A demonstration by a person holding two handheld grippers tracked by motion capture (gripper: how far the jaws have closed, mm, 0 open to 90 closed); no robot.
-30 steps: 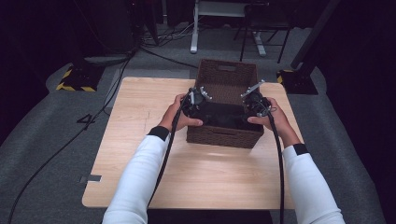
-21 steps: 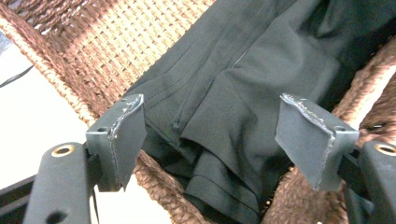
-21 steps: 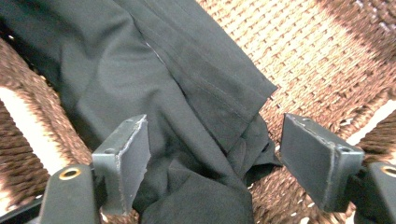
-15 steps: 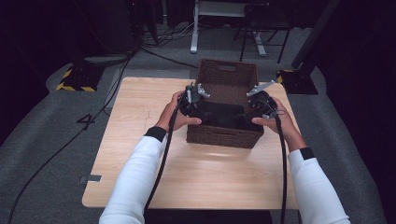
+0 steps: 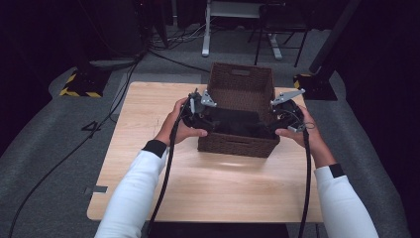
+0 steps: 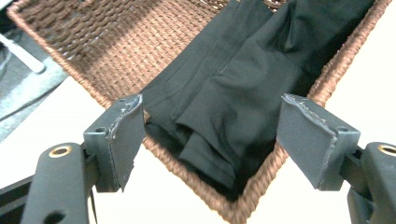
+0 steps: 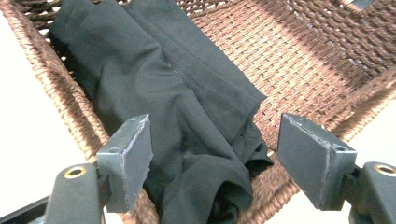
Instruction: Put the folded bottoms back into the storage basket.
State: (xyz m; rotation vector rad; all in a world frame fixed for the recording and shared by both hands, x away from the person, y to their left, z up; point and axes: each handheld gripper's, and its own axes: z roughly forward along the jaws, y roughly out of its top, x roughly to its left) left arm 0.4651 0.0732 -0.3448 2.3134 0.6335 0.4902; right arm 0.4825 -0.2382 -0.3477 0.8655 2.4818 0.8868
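Observation:
A brown woven basket (image 5: 240, 74) stands on the wooden table (image 5: 148, 129) and holds a folded black cloth (image 5: 236, 121) along its near side. My left gripper (image 5: 207, 119) hovers at the basket's left near corner, open, with the cloth (image 6: 233, 93) and the basket rim (image 6: 196, 184) between and beyond its jaws. My right gripper (image 5: 275, 121) hovers at the right near corner, open too, above the cloth (image 7: 187, 121) and the woven floor of the basket (image 7: 289, 60). Neither gripper touches the cloth.
Bare tabletop lies in front of and left of the basket. Cables trail from both grippers toward the near table edge. Beyond the table stand a white desk frame (image 5: 208, 29), a dark stand base (image 5: 317, 84) and a yellow-black striped base (image 5: 79, 84) on grey floor.
Both hands have drawn slightly apart and back toward the basket's near corners. The cloth stays in the basket.

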